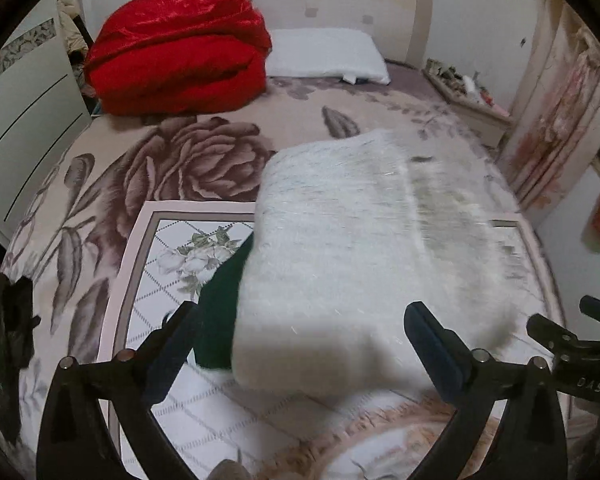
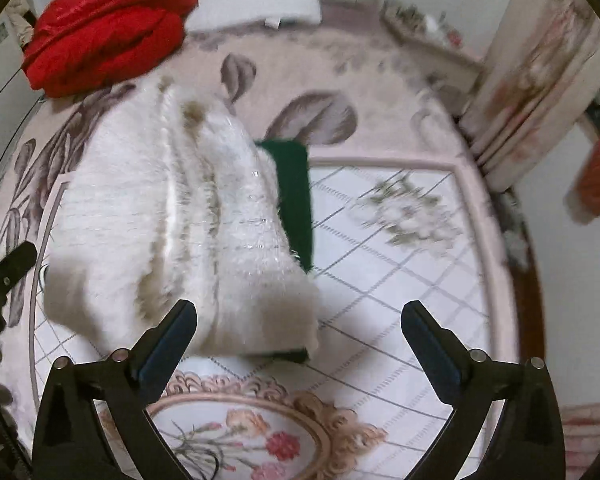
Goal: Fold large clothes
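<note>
A folded white fuzzy garment is lying on the floral bedspread, covering most of a dark green cloth showing at the garment's right edge. The right gripper is hanging over the garment's near edge, jaws spread wide, gripping nothing. Beyond the garment, a red quilt is sitting.

Floral bed; beige headboard; white walls

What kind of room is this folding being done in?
Most likely a bedroom: the white fuzzy folded garment lies on a bed with a rose-patterned blanket, a white pillow against a beige headboard, and a bundled red satin quilt.
</note>
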Action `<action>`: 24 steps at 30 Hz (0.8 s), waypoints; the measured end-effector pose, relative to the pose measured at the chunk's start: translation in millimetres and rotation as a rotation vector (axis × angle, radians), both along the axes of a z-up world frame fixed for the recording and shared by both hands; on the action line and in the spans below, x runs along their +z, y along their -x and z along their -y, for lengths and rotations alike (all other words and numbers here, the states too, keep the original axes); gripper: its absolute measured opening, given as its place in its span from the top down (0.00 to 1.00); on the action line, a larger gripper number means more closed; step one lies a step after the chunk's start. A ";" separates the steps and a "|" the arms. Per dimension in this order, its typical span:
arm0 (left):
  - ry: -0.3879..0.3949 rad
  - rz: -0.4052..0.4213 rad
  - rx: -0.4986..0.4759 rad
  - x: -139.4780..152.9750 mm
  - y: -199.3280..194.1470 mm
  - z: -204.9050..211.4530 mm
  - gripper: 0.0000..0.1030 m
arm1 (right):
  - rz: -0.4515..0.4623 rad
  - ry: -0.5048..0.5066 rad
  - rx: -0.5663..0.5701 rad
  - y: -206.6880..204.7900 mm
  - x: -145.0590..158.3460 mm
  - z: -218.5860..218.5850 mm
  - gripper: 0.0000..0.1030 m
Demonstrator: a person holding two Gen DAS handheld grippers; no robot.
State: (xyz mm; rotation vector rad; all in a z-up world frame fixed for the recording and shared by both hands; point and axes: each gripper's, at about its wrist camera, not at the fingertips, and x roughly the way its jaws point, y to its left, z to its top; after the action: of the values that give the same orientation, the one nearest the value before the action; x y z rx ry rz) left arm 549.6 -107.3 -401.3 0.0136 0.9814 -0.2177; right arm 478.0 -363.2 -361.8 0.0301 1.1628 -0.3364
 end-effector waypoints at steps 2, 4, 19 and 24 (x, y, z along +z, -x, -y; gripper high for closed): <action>0.014 0.004 0.005 22.7 16.9 -1.0 0.00 | 0.023 0.013 -0.002 20.0 35.5 -9.6 0.00; 0.003 0.030 0.006 53.7 38.9 -1.3 0.00 | 0.051 0.036 -0.010 43.5 74.4 -16.7 0.00; -0.011 0.079 0.070 258.9 218.2 -22.2 0.00 | 0.189 0.061 -0.003 238.4 327.8 -75.4 0.00; -0.048 0.132 0.094 305.9 274.5 -28.6 0.00 | 0.238 0.064 0.020 299.4 391.1 -93.7 0.00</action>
State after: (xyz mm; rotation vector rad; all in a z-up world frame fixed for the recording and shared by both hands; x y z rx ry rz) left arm 275.1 -78.7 -95.4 0.0254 0.8537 -0.1059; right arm 178.7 -269.4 29.3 0.0026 0.9153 -0.3427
